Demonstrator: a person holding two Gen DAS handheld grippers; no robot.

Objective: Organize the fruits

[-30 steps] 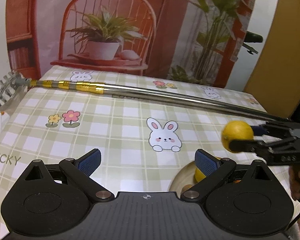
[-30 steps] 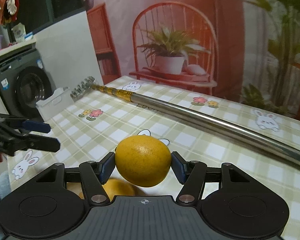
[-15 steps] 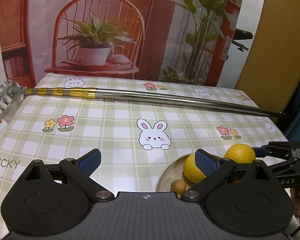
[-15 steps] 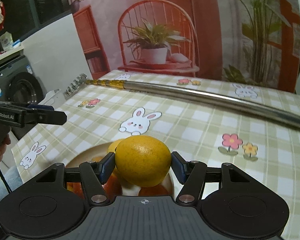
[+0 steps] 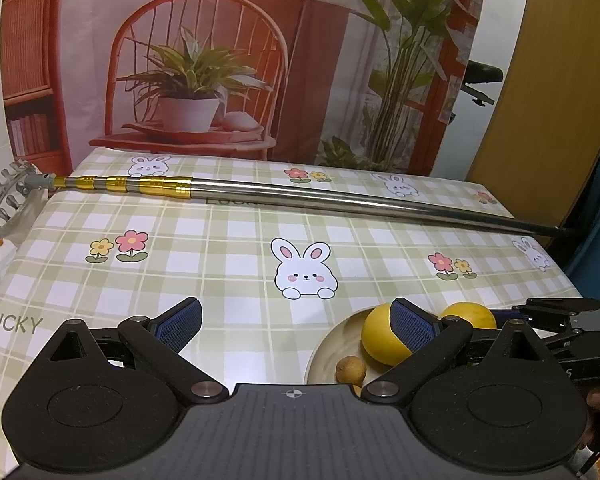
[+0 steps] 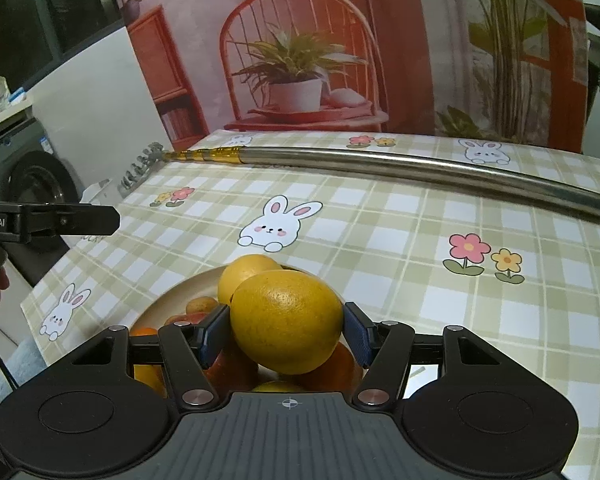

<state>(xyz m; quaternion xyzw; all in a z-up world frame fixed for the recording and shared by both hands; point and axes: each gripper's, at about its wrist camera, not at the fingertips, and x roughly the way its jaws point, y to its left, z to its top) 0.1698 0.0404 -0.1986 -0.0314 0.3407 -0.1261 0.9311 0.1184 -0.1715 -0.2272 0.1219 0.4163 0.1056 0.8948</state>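
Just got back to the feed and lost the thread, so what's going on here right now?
A person is sorting fruit with two hand-held grippers. The right hand-held gripper is shut on a yellow citrus fruit and holds it just over the plate, which already carries another yellow fruit and some orange ones. The fruit is not yet released. The left hand-held gripper is open and empty above the checked tablecloth, left of the plate. A long metal pole lies across the far side.
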